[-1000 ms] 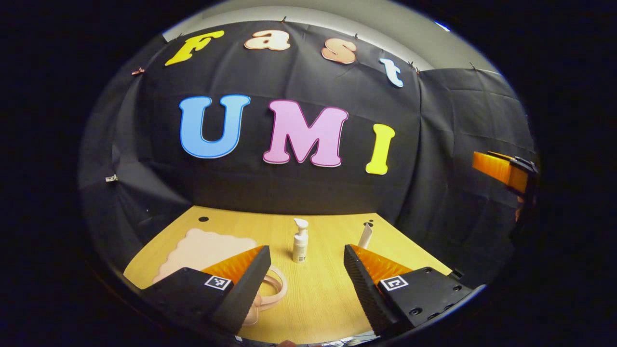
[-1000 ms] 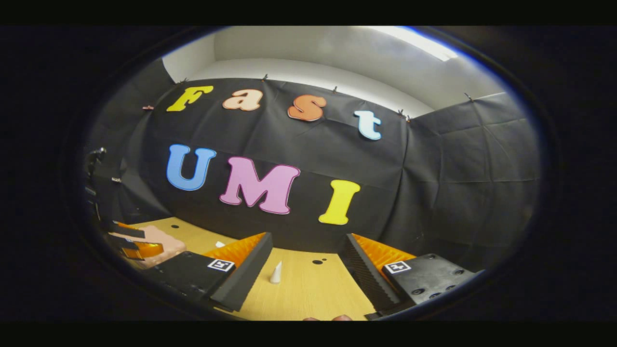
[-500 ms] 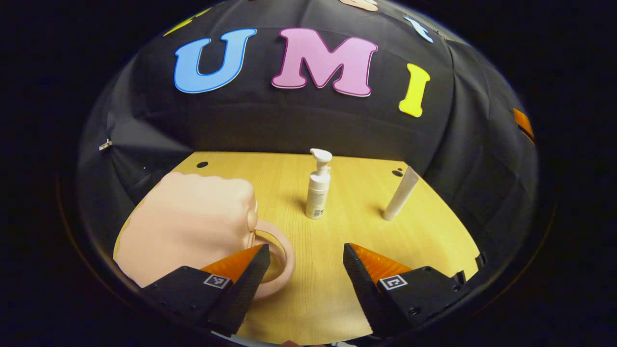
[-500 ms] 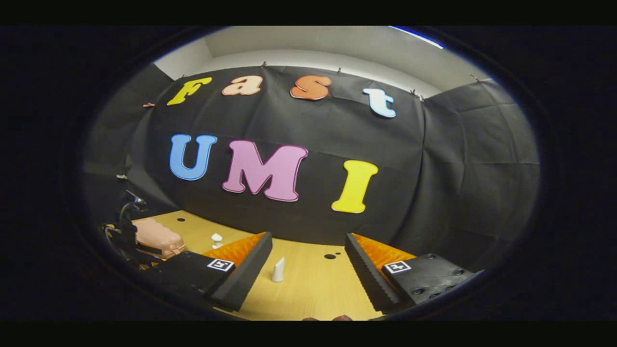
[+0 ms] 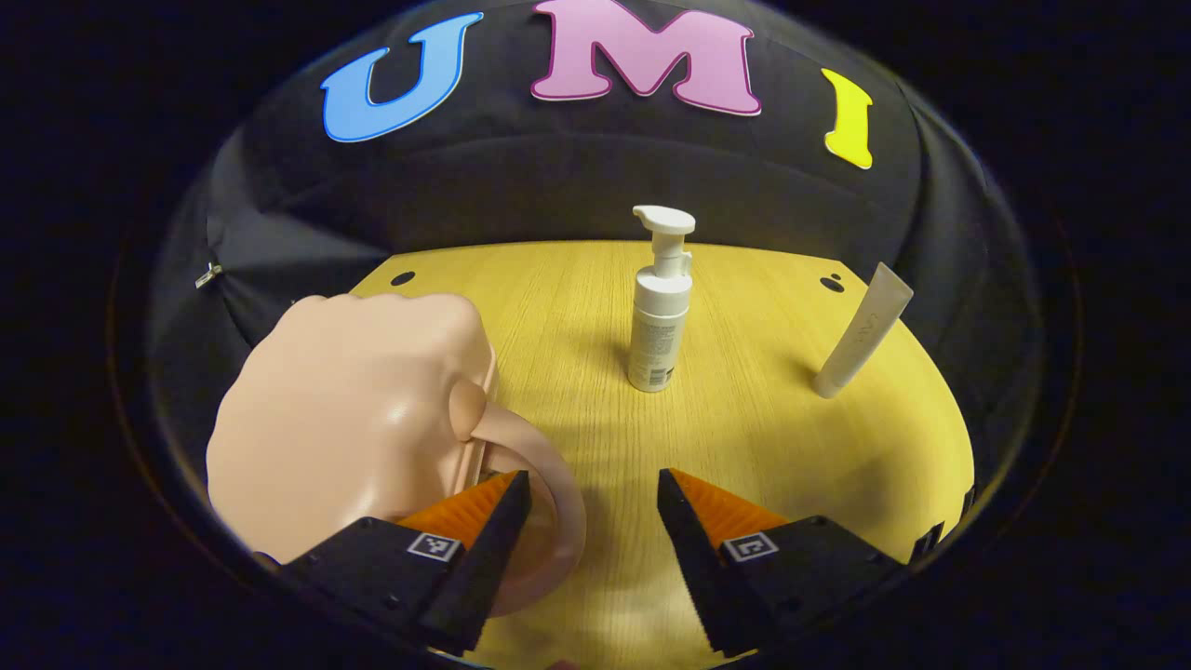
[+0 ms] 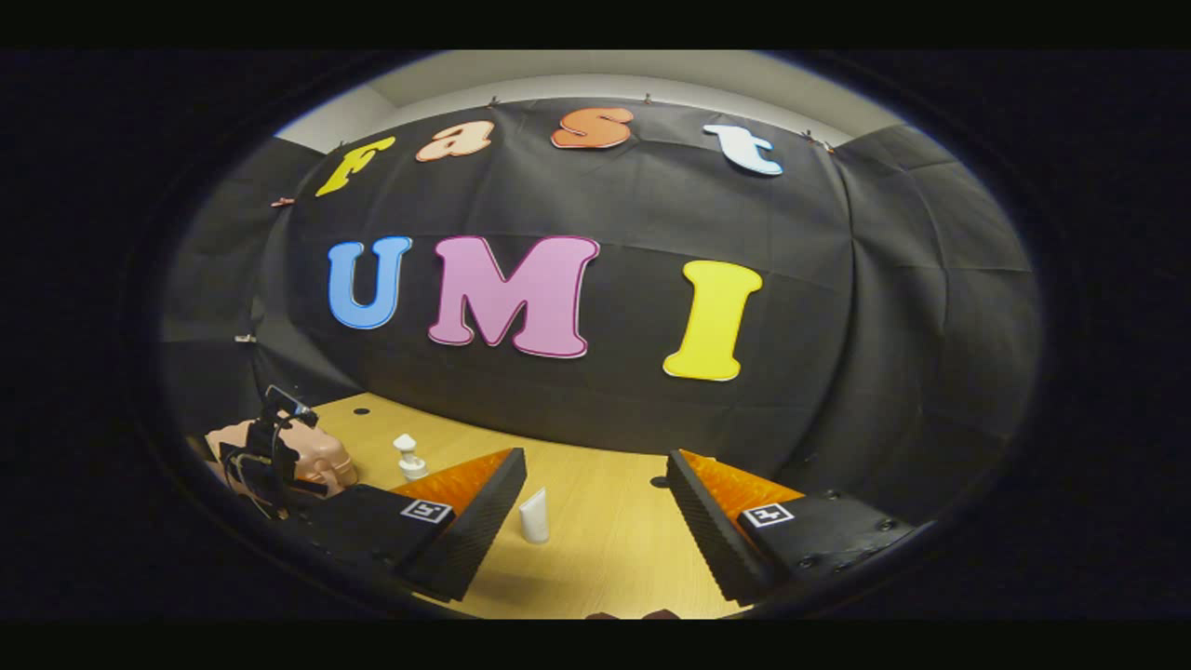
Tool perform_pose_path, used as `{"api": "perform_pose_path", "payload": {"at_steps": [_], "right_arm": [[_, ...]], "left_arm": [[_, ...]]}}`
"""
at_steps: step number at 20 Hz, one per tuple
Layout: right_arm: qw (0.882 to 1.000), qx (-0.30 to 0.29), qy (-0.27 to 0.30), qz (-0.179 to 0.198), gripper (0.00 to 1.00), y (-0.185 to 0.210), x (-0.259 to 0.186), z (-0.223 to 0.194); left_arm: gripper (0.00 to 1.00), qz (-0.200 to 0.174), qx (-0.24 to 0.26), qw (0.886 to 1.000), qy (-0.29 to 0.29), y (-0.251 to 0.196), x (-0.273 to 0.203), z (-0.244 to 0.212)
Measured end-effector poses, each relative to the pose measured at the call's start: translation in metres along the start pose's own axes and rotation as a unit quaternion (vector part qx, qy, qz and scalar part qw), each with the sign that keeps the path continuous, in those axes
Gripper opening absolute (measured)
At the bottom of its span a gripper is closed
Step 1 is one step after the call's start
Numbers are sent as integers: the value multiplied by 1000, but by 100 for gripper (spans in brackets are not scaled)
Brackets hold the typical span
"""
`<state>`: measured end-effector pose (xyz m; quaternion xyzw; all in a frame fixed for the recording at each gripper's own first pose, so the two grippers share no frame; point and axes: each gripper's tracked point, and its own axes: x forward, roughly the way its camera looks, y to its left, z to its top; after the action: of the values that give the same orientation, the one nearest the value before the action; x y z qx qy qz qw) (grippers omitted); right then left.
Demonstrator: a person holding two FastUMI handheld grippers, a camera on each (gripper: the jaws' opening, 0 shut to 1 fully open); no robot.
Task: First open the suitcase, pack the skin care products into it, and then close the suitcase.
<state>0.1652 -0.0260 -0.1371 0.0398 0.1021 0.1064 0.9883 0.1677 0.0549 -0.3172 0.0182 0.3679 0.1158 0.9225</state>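
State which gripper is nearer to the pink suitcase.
Left. The left gripper hangs open right beside the pink suitcase, one finger at its handle. The right gripper is open, across the table, by the white tube.

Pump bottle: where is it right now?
In the left gripper view, the pump bottle stands upright mid-table, between the suitcase on the left and the tube on the right.

Each claw has 2 wedge-shaped ribbed fingers on black screw-studded mounts bearing square black-and-white markers.
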Motion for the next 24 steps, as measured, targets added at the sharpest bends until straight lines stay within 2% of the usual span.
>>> {"api": "perform_pose_path", "payload": {"at_steps": [1,3,4,6,9,10,15,17,18,20,22,24], "right_arm": [[1000,8,7,-3,96,-3,3,-2],[1000,24,8,-6,97,-9,5,0],[1000,25,5,-9,96,-11,5,1],[1000,18,7,-16,96,-15,7,-5],[999,23,18,-24,96,-11,5,-13],[999,28,19,-26,96,-8,3,-13],[999,24,1,-35,96,21,-3,4],[999,15,-11,-36,96,37,-4,14],[999,11,-14,-37,96,45,-3,19],[999,14,-18,-39,96,67,-2,28],[999,22,-30,-35,96,95,-1,44],[999,22,-38,-32,96,122,-2,54]], "left_arm": [[72,20,-6,1000,10,8,4,-4],[22,25,-25,999,25,9,4,-9],[16,29,-16,999,20,10,1,-2],[13,26,7,999,18,7,-7,8],[7,11,-13,1000,17,9,-28,26],[11,10,-16,1000,3,14,-36,36],[11,-5,0,998,-60,52,-95,99],[11,-3,-3,996,-87,86,-118,128],[14,-1,-6,995,-99,109,-132,143],[10,3,-24,992,-122,161,-156,165],[11,18,-36,991,-127,212,-163,168],[11,42,-21,988,-145,265,-169,174]]}}
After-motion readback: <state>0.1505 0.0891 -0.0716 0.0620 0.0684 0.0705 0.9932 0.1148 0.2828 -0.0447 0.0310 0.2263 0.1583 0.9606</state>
